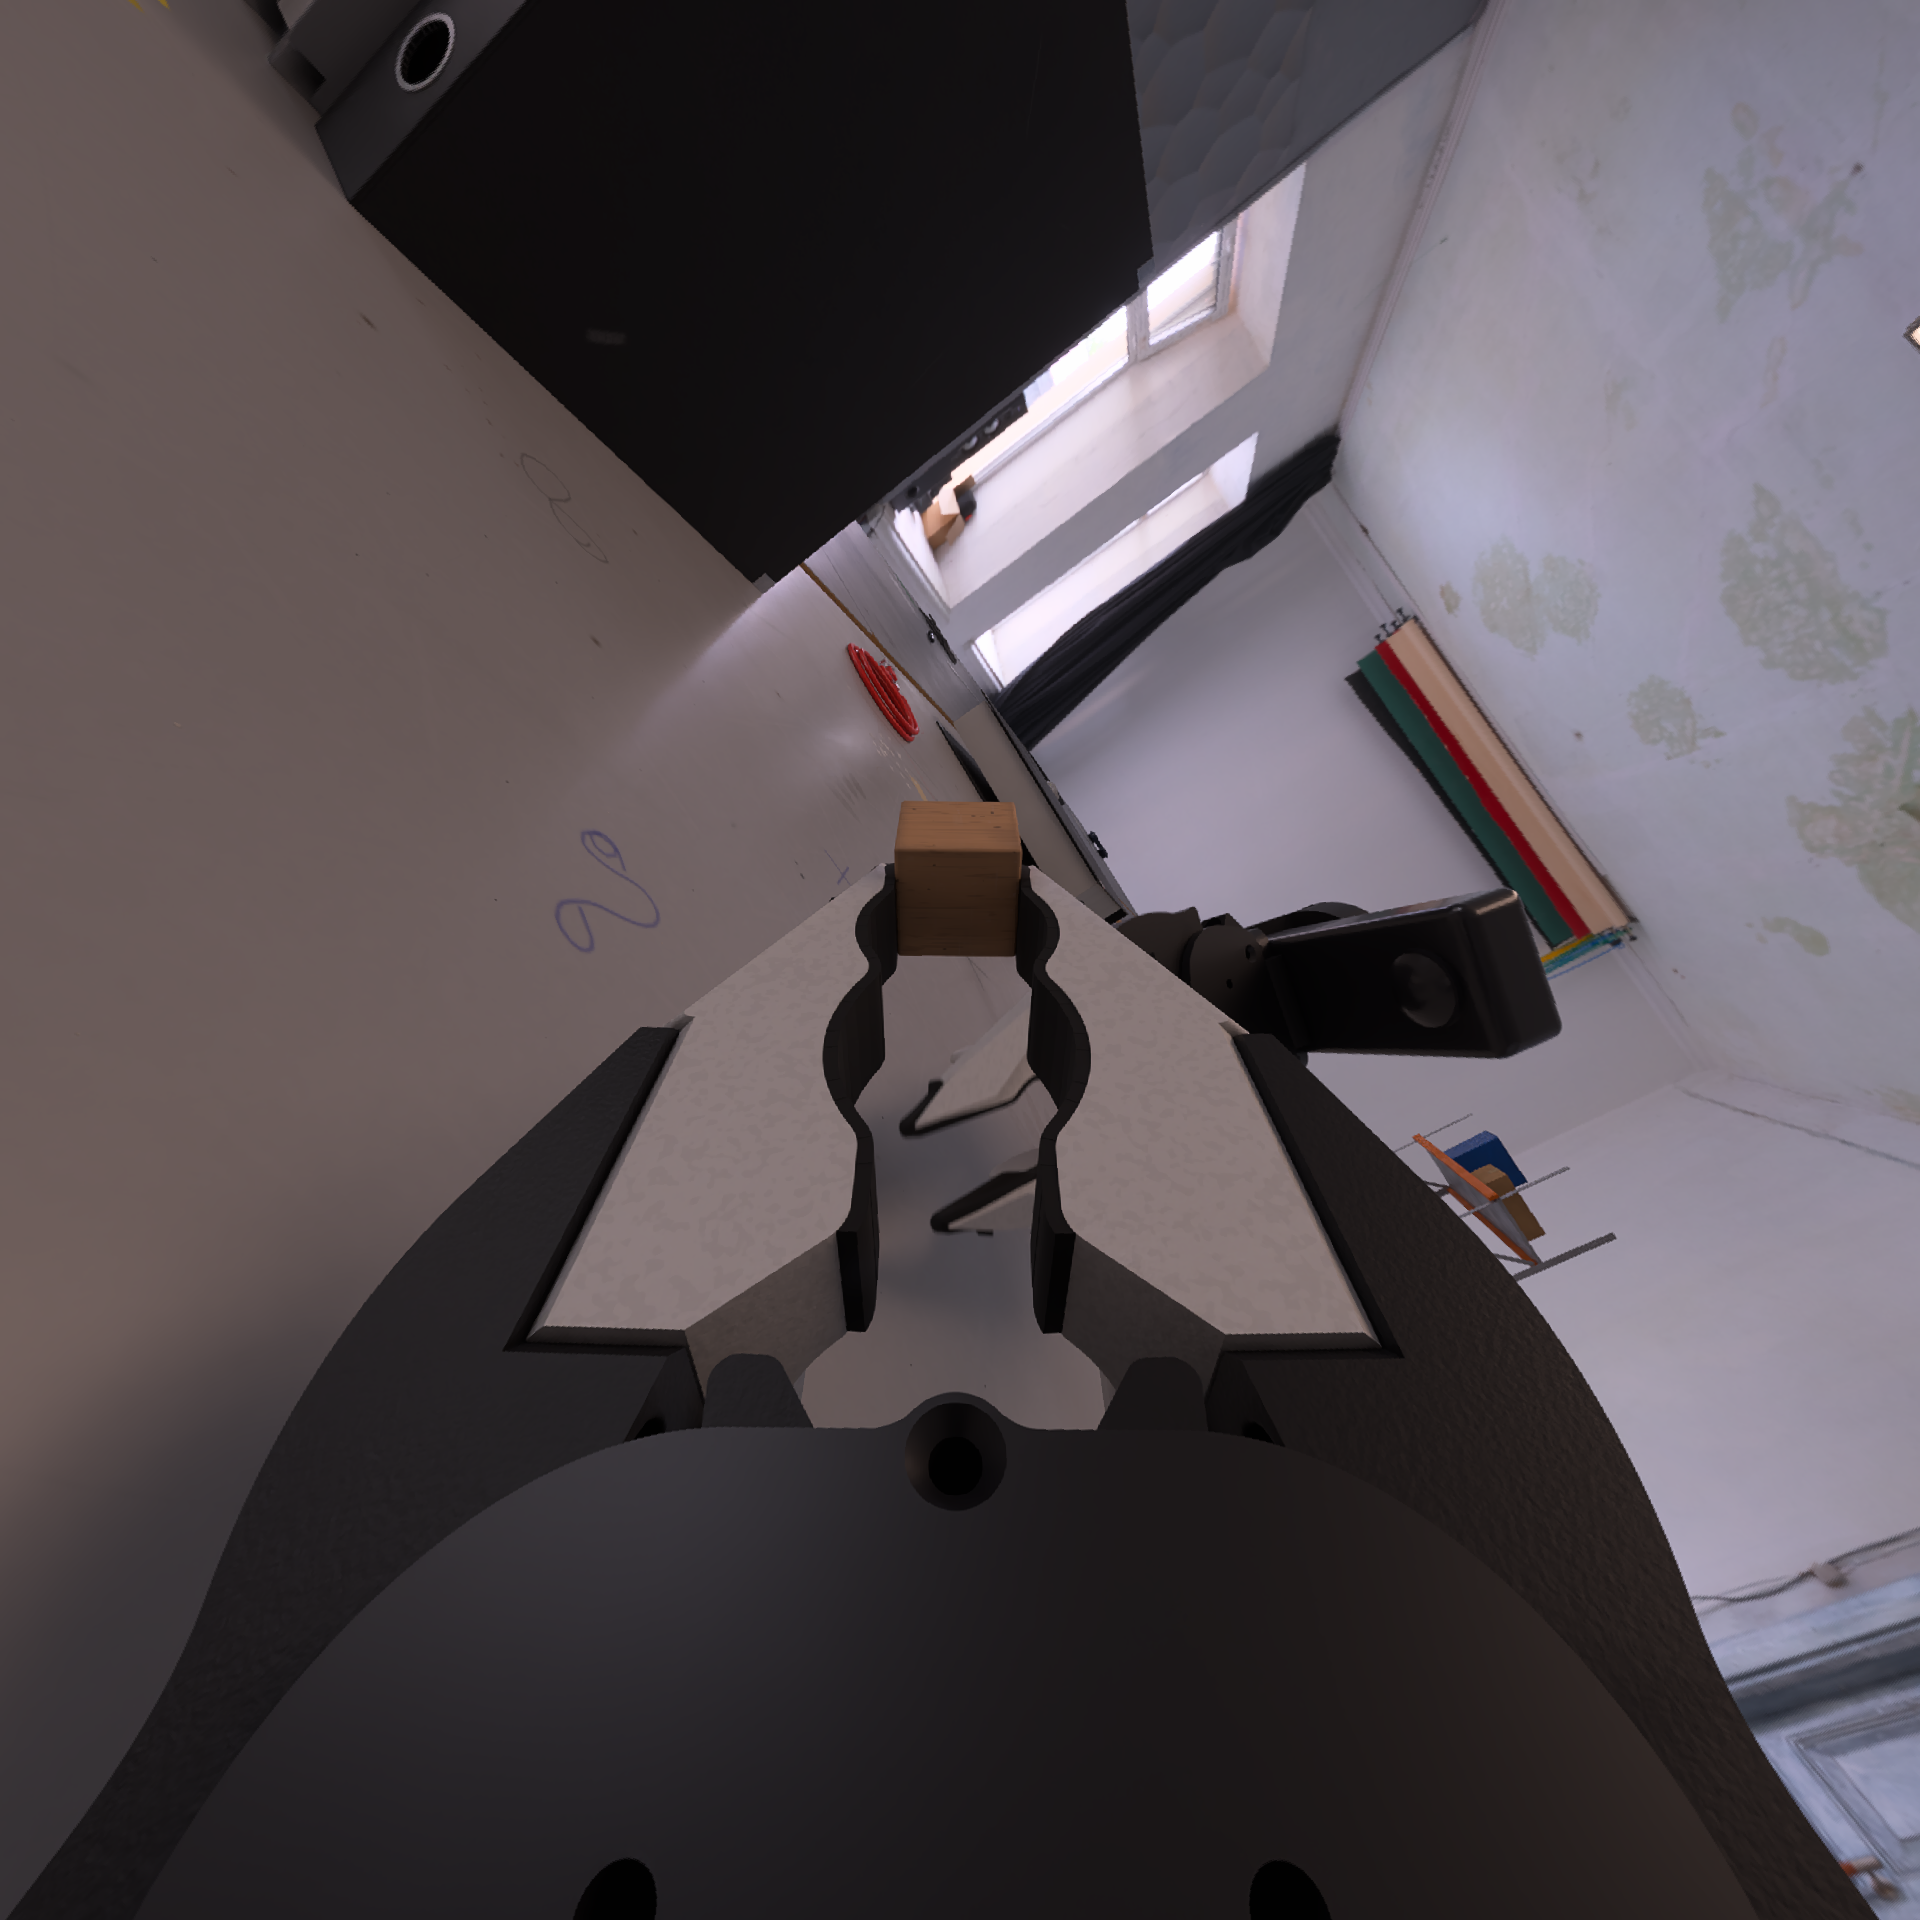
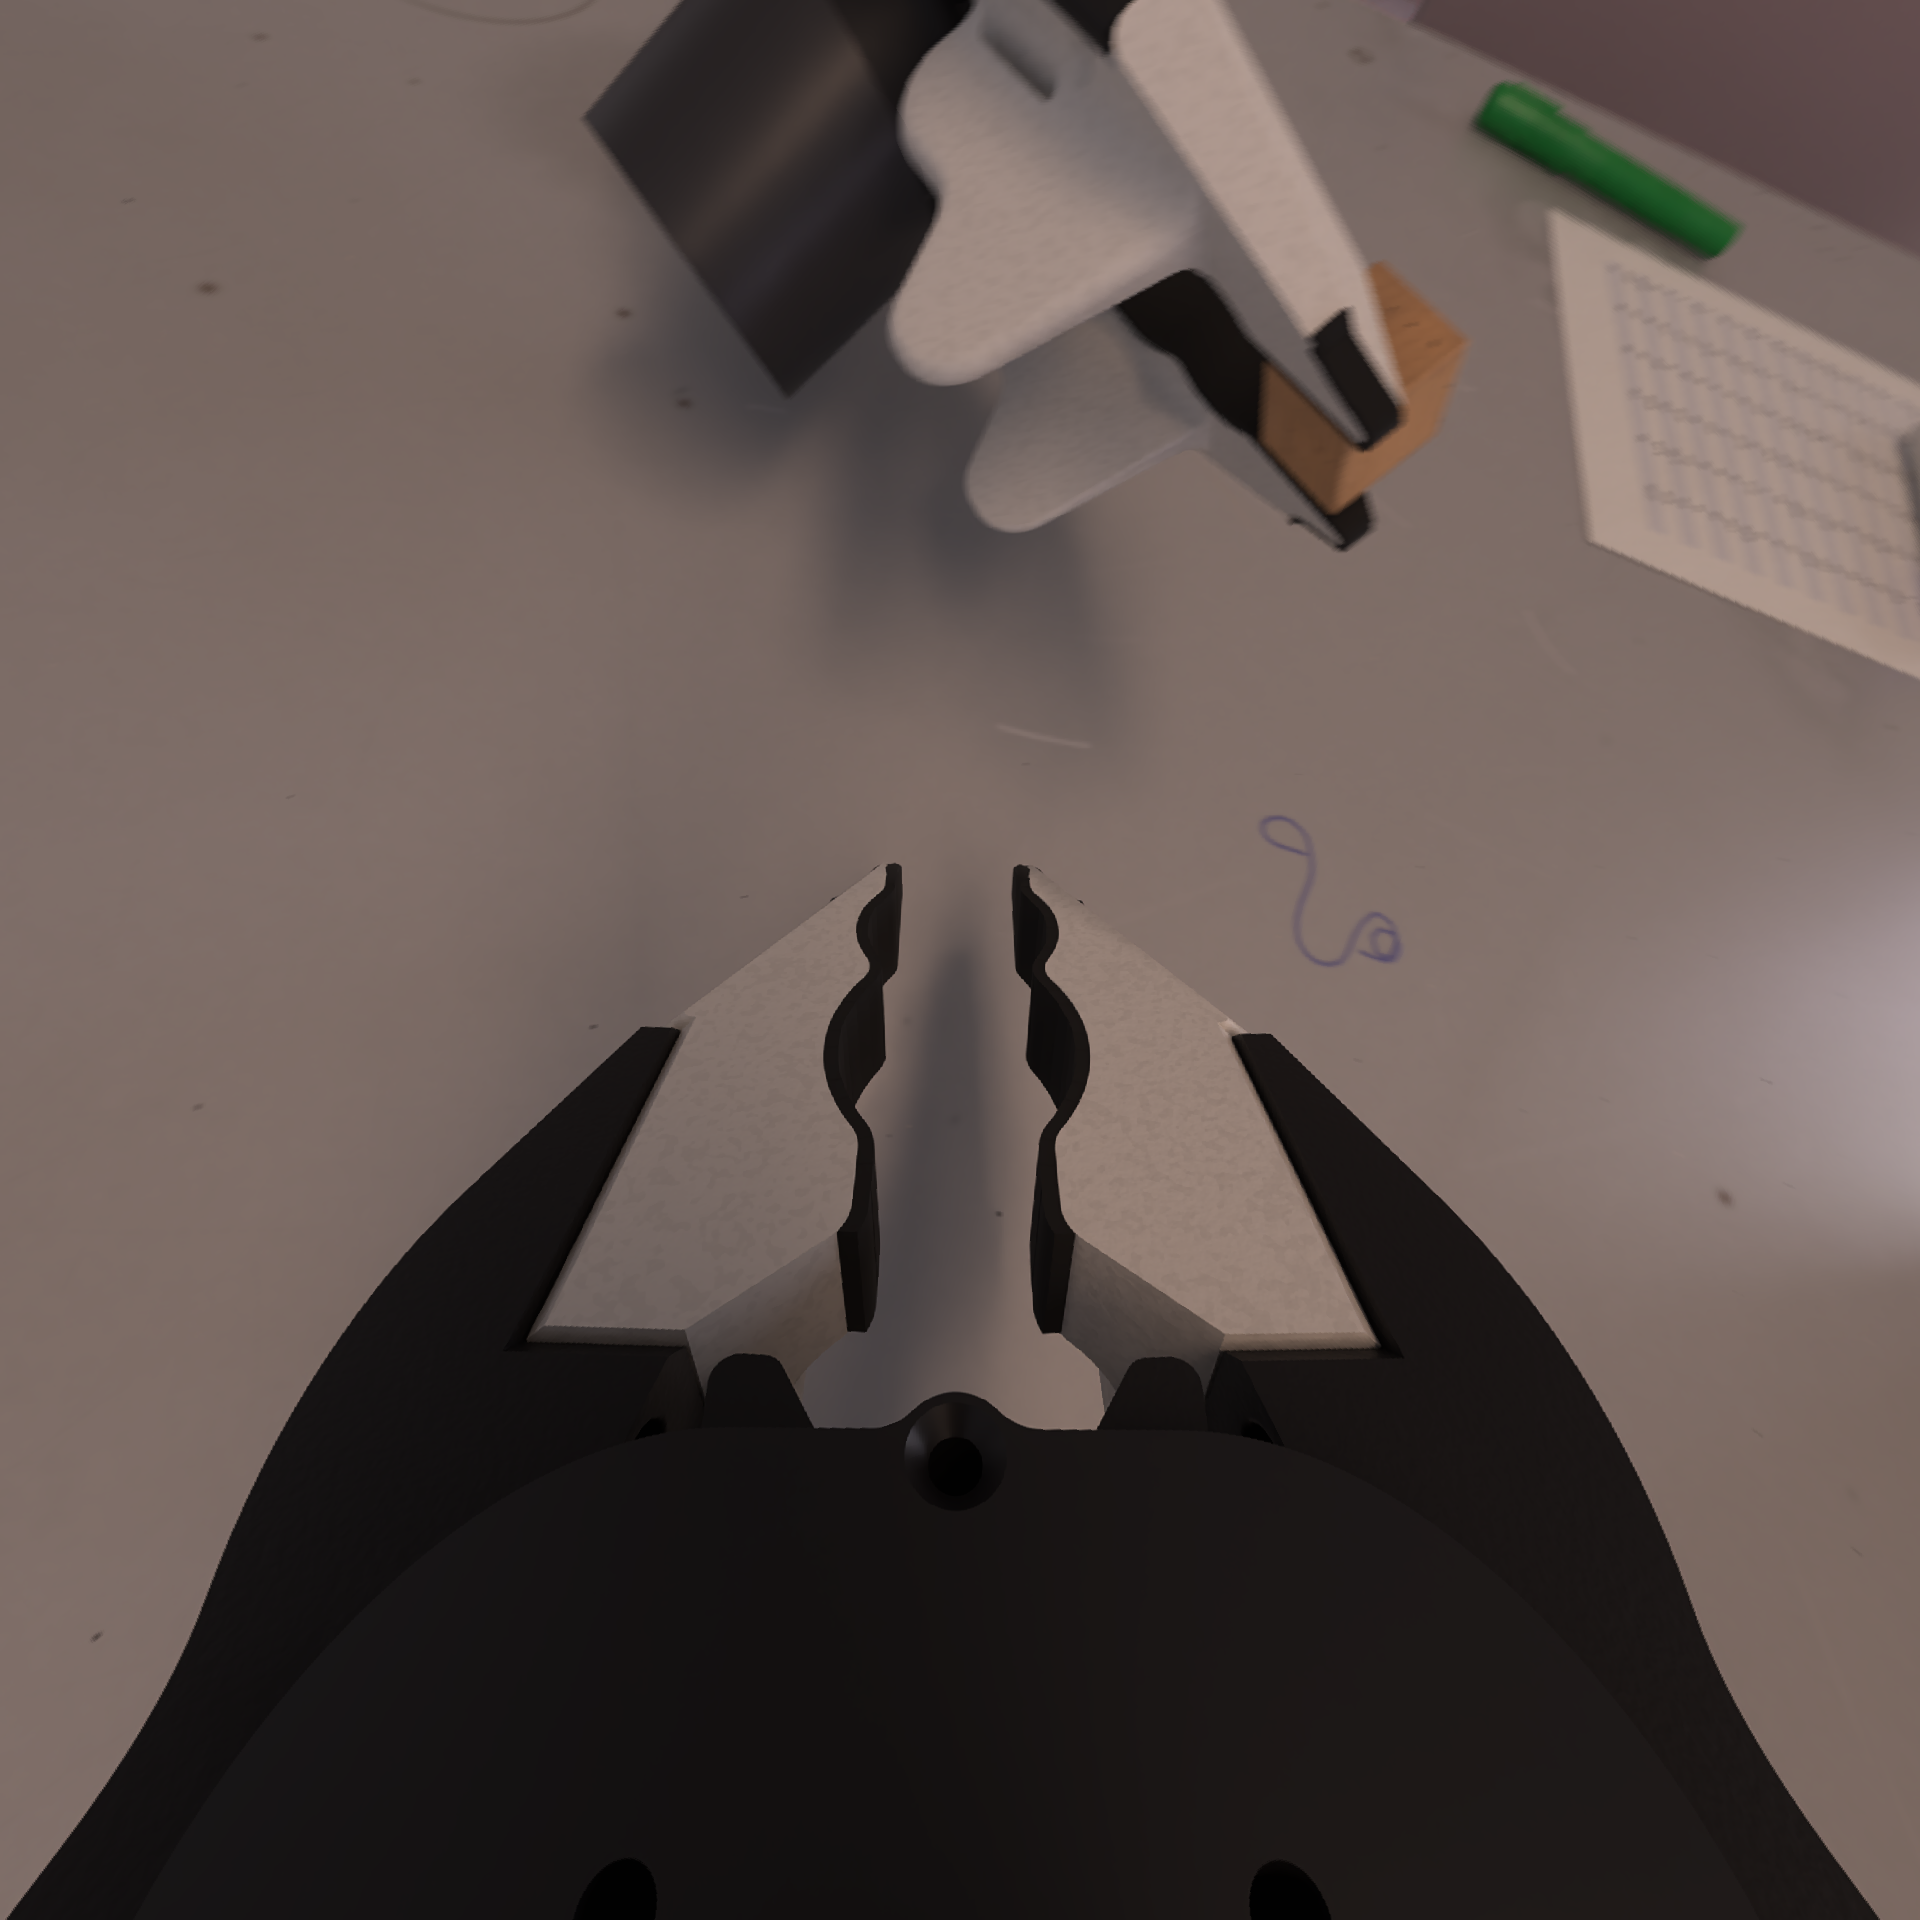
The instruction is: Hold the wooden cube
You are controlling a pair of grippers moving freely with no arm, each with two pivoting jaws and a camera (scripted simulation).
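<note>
- The left gripper (image 1: 956, 883) clamps the small light-brown wooden cube (image 1: 955, 878) between its fingertips, both pads pressed on opposite faces.
- The cube shows plain grain and sharp edges, raised off the grey table (image 2: 416, 675), near a green marker pen (image 2: 1605, 171) and a white gridded sheet (image 2: 1756, 436).
- The right gripper (image 2: 957, 883) hangs over the table, fingers narrowly parted, holding nothing, well apart from the cube.

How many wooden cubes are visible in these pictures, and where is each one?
1. The wooden cube is clamped between the fingertips of the left hand-held gripper, lifted above the table. The right wrist view shows the same cube. Others may lie outside the views.
</note>
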